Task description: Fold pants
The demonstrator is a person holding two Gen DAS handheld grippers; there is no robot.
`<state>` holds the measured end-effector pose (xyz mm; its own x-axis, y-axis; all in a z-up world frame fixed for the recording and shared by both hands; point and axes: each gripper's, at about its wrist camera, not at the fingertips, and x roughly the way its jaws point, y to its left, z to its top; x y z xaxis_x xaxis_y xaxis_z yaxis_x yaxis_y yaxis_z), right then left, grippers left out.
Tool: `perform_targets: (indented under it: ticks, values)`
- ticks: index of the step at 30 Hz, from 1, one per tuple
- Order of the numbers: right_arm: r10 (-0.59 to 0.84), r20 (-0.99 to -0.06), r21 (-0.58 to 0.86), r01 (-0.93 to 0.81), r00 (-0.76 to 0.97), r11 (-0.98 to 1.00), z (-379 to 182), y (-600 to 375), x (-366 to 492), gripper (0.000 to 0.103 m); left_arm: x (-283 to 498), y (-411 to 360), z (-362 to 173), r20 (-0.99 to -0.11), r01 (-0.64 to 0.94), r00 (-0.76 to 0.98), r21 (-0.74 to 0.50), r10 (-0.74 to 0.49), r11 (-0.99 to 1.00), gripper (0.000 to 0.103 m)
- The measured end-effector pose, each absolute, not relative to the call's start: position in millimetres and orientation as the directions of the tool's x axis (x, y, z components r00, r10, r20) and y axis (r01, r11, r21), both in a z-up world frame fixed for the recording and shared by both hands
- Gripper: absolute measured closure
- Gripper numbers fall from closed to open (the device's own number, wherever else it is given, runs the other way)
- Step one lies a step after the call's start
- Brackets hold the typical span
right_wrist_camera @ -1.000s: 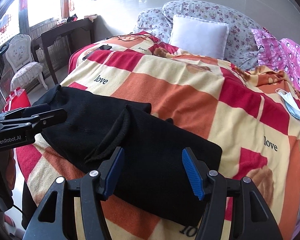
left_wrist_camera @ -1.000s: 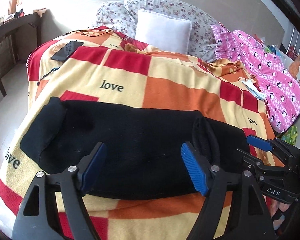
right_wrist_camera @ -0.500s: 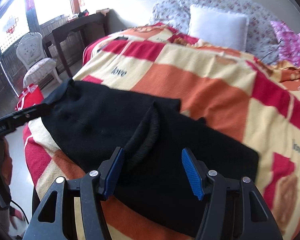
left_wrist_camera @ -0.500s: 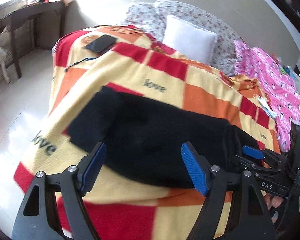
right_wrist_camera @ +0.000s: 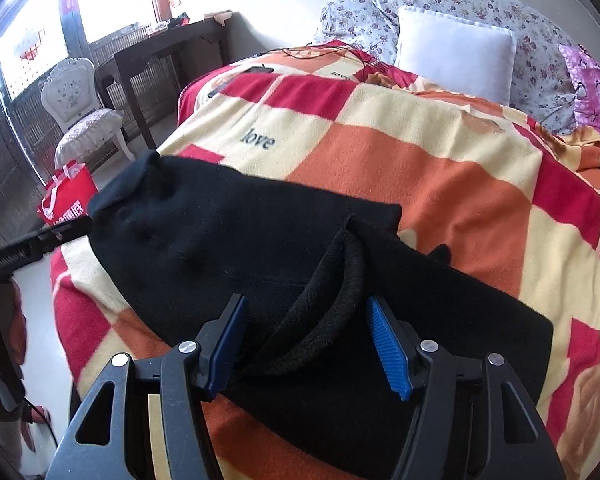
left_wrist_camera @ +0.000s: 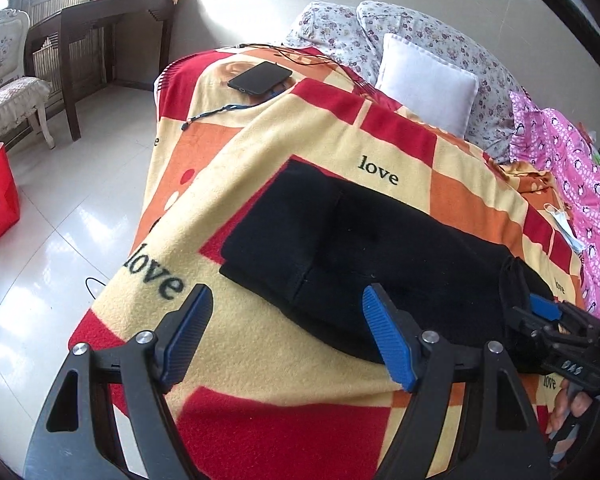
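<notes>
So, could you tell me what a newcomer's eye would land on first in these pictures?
Probably the black pants, laid flat across the near end of the loud red, orange and cream "love" blanket. Next, the open right gripper poised around the thick rolled edge of the pants, and the open left gripper hovering near their other end.

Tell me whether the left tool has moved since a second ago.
Yes. The left tool has swung left along the pants: earlier both fingers framed black cloth, now its left finger sits over bare blanket near the leg end.
</notes>
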<state>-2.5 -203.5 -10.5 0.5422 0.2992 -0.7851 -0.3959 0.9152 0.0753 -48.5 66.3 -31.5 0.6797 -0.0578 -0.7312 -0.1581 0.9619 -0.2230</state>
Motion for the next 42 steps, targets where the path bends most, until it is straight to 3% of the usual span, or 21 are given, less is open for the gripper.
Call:
perform_targets:
  ticks: [17,27,35,42]
  values:
    - [0.400,-0.763,0.130,-0.485,0.508,0.865,4.3,-165.8,18.0,0.036,-41.6,69.2,-38.8,-0.755,-0.168,0.652,-0.235,-0.071,0.957,0.024]
    - [0.302,-0.751,-0.004,-0.460,0.588,0.888,18.0,-144.4,28.2,0.035,-43.4,57.7,-16.8,-0.693,-0.117,0.709,-0.297,-0.130,0.948,0.021]
    - [0.247,-0.720,-0.067,-0.419,0.649,0.905,36.9,-153.5,25.8,0.029,-45.3,55.1,-18.3,-0.698,-0.108,0.702,-0.306,-0.145,0.946,0.021]
    - [0.360,-0.730,0.039,-0.490,0.581,0.871,30.2,-151.8,29.4,0.029,-62.9,85.2,-29.9,-0.713,-0.195,0.692,-0.333,-0.111,0.923,0.019]
